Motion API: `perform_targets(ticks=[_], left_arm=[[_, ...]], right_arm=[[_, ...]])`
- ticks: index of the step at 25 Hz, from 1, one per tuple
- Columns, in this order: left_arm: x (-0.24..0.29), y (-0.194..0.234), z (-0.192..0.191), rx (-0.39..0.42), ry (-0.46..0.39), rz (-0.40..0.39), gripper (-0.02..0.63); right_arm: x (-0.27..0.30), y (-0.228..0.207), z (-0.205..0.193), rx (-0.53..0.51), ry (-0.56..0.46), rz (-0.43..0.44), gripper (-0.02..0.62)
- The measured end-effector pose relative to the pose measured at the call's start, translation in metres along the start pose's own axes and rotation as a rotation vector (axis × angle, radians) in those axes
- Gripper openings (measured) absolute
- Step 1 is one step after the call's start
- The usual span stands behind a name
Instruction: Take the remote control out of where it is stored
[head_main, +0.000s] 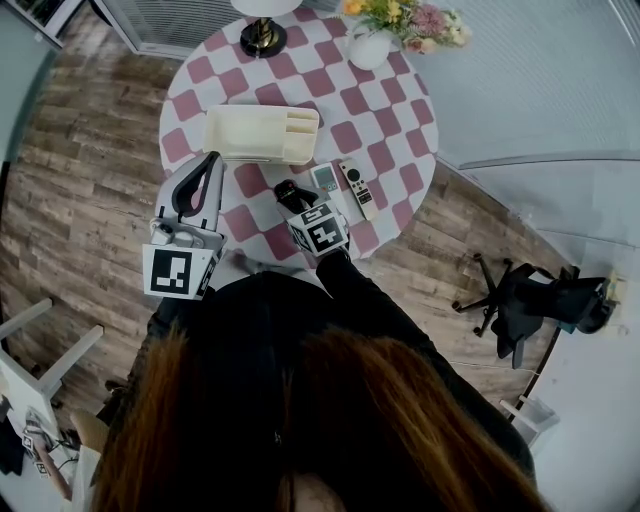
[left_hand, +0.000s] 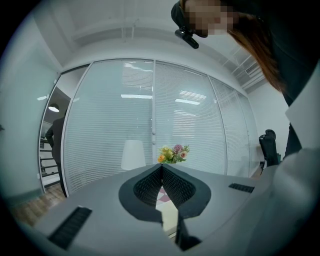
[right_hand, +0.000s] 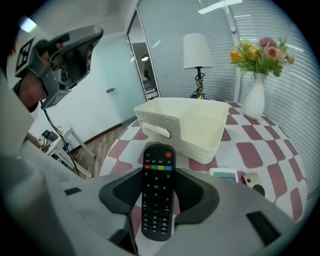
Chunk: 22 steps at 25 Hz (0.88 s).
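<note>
A black remote control (right_hand: 158, 200) with coloured buttons is held lengthwise between the jaws of my right gripper (head_main: 288, 193), which is shut on it. It hangs tilted down over the checkered table (head_main: 395, 120), just in front of the cream storage box (head_main: 258, 134). In the right gripper view the box (right_hand: 200, 131) is seen from the side, and its inside is hidden. My left gripper (head_main: 209, 162) is held up at the table's near left edge, pointing level. Its jaws meet at the tips (left_hand: 161, 169) with nothing between them.
Two more remotes lie on the cloth right of the box: a small white one (head_main: 325, 178) and a long pale one (head_main: 357, 188). A lamp (head_main: 262, 35) and a vase of flowers (head_main: 375, 42) stand at the far side. An office chair (head_main: 530, 300) is on the floor at right.
</note>
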<state>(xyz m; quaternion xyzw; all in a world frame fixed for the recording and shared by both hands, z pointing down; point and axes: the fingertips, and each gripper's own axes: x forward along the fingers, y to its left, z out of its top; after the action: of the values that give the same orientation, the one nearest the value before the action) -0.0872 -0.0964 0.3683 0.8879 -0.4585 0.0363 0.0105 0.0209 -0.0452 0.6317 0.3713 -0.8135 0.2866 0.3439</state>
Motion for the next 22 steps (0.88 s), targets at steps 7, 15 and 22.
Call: perform_targets(ticks=[7, 15, 22], left_arm=[[0.000, -0.002, -0.002, 0.001, 0.003, -0.008, 0.009], [-0.002, -0.002, -0.002, 0.002, 0.004, -0.011, 0.009], [-0.002, -0.001, -0.003, 0.002, 0.008, -0.014, 0.009]], right_arm=[[0.027, -0.010, -0.005, 0.027, 0.066, -0.031, 0.202], [0.041, -0.017, -0.017, 0.020, 0.121, -0.062, 0.202], [0.049, -0.017, -0.021, 0.001, 0.140, -0.069, 0.204]])
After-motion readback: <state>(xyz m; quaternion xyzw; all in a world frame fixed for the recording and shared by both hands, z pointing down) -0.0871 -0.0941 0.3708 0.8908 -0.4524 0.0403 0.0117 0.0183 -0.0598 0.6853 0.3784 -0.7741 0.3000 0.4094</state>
